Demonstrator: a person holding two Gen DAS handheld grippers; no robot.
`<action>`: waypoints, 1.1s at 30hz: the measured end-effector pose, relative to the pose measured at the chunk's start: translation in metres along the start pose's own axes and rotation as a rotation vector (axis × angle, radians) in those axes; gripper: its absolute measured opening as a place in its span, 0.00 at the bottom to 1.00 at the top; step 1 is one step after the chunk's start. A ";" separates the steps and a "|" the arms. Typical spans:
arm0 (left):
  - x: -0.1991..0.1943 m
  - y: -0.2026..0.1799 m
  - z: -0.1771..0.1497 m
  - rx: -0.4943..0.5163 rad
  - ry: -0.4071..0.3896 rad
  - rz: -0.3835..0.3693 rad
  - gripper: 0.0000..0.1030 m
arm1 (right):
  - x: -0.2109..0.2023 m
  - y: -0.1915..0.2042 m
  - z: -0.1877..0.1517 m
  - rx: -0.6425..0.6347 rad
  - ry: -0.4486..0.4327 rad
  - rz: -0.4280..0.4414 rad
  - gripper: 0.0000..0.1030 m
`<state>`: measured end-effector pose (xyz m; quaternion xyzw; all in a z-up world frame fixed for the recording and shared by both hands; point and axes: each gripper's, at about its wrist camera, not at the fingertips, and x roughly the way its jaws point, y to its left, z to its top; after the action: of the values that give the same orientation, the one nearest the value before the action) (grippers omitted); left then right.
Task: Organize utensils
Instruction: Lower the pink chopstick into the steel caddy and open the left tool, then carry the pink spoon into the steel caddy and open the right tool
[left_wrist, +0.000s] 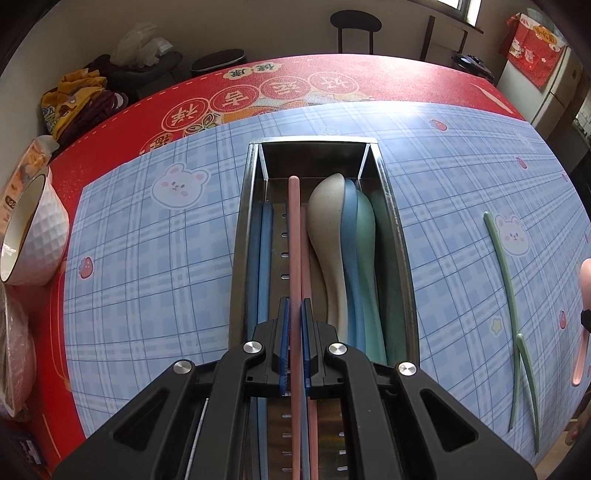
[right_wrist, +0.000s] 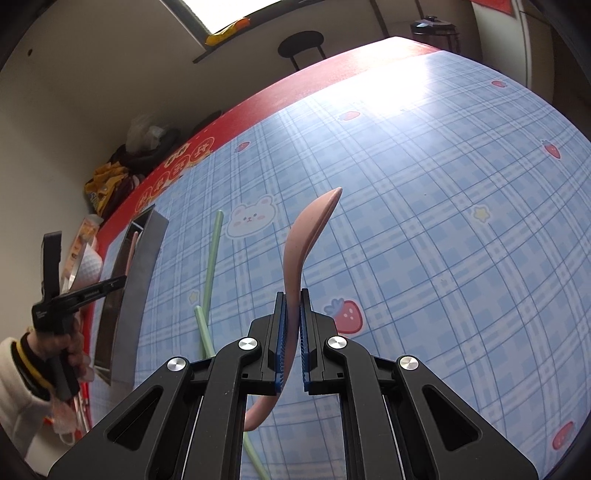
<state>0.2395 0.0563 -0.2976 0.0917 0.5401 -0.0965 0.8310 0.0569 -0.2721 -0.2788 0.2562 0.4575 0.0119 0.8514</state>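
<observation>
The table (left_wrist: 424, 79) carries a red cloth (left_wrist: 110, 122) printed with round characters, and over it a blue plaid mat (right_wrist: 424, 221) with bears and strawberries. Glare whitens the mat near its far edge. Past the table's far edge stands a round black stool (left_wrist: 355, 22) against a pale wall (left_wrist: 240, 22). A window (left_wrist: 467, 7) sits high in the right corner, with a red printed bag (left_wrist: 532, 48) hanging beside it. Off the far left corner lie heaped clothes (left_wrist: 79, 103), yellow and dark, a plastic bag (left_wrist: 142, 42) and a dark bin (left_wrist: 218, 64). In the right view a ledge (right_wrist: 229, 37) runs under the window.
</observation>
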 end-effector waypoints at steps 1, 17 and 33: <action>0.000 0.000 0.000 -0.002 -0.002 0.000 0.06 | -0.003 -0.003 -0.002 0.002 -0.002 -0.001 0.06; -0.055 -0.009 -0.014 -0.011 -0.097 -0.011 0.62 | -0.014 0.013 -0.007 -0.013 -0.016 0.026 0.06; -0.095 0.015 -0.055 -0.079 -0.196 -0.069 0.94 | 0.027 0.112 0.007 -0.193 0.054 0.088 0.06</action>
<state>0.1571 0.0911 -0.2325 0.0304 0.4627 -0.1122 0.8789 0.1024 -0.1708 -0.2466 0.1927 0.4651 0.1003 0.8582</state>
